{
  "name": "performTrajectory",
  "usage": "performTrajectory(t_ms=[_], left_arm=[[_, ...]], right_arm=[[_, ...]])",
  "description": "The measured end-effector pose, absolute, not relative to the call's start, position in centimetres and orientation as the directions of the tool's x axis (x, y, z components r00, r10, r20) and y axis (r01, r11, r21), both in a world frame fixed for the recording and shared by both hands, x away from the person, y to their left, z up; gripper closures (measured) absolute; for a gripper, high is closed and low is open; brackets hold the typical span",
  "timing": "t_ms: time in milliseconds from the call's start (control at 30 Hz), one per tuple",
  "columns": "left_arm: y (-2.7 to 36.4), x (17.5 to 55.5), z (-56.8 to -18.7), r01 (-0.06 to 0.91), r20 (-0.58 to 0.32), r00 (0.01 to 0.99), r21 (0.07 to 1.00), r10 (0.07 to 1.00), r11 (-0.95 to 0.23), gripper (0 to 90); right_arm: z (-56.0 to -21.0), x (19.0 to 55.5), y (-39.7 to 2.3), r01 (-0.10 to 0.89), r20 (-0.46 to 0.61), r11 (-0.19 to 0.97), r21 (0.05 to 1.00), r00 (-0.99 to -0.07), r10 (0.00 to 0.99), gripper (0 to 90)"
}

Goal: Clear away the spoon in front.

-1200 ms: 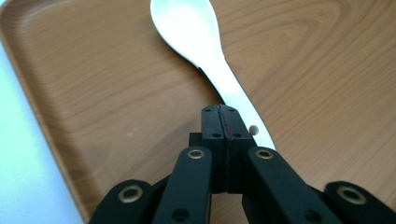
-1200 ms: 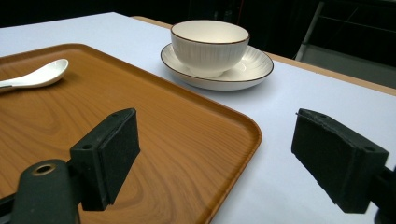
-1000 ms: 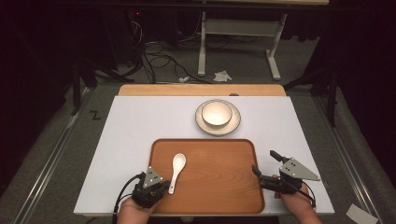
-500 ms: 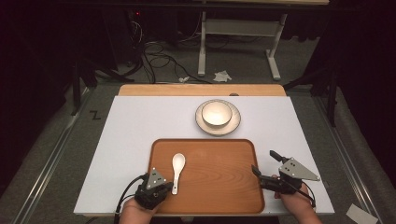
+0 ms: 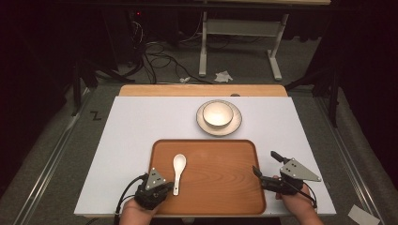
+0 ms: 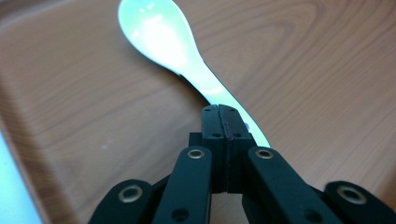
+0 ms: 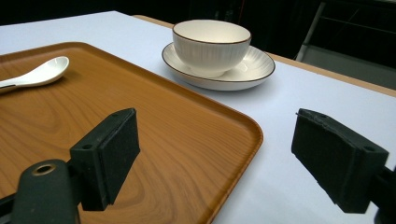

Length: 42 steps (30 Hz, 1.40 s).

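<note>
A white ceramic spoon [image 5: 178,165] lies flat on the left part of a wooden tray [image 5: 220,183], bowl end away from me. My left gripper [image 5: 168,187] sits at the handle's near end. In the left gripper view its jaws are pressed together with no gap, the tips [image 6: 219,116] over the spoon [image 6: 159,32] handle, which runs past beneath them to the right. My right gripper [image 5: 264,162] stands open at the tray's right edge, one jaw over the tray [image 7: 163,126] and one over the table [image 7: 303,102], with nothing between them [image 7: 224,154].
A white bowl [image 5: 217,113] on a saucer [image 5: 202,123] stands just beyond the tray's far edge, near the bare white tabletop [image 5: 131,140]. Cables, table legs and crumpled paper lie on the dark floor beyond the table.
The left gripper has edged slightly right toward the spoon handle. The spoon, tray, bowl and right gripper have stayed put.
</note>
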<state>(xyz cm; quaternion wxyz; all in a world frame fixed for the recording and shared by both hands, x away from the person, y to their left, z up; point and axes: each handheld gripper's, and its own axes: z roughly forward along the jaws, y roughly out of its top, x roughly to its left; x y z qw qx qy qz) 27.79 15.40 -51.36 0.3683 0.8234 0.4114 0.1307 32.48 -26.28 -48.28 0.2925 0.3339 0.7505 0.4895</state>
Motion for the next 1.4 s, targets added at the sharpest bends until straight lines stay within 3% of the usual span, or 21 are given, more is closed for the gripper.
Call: performTrajectory(t_ms=[167,300,633,767,933,1033,1400], left_arm=[[15.4,27.8,-51.3,0.578,-0.088,0.629,0.717,0.772,-0.389,89.4],[15.4,27.8,-51.3,0.575,-0.089,0.628,0.722,0.773,-0.385,81.9],[16.8,28.2,-50.8,0.561,-0.098,0.592,0.763,0.800,-0.321,46.3],[18.4,28.7,-50.2,0.541,-0.116,0.564,0.800,0.818,-0.259,34.3],[20.9,29.4,-49.6,0.473,-0.069,0.532,0.851,0.844,-0.229,14.6],[22.8,29.8,-49.3,0.468,-0.112,0.494,0.870,0.862,-0.155,5.1],[26.6,29.3,-49.0,0.392,-0.151,0.457,0.919,0.877,-0.046,4.6]], right_arm=[[-48.3,32.5,-26.3,0.213,-0.114,0.299,0.930,-0.606,0.787,16.4],[-48.3,32.5,-26.3,0.215,-0.112,0.298,0.930,-0.606,0.787,16.4],[-48.3,32.5,-26.2,0.215,-0.114,0.300,0.929,-0.607,0.787,16.4],[-48.3,32.5,-26.2,0.214,-0.115,0.302,0.929,-0.609,0.785,16.4],[-48.3,32.4,-26.2,0.212,-0.115,0.302,0.929,-0.612,0.783,16.4],[-48.3,32.4,-26.3,0.212,-0.114,0.302,0.929,-0.614,0.781,16.4],[-48.6,32.8,-26.1,0.229,-0.117,0.316,0.921,-0.610,0.784,16.4]])
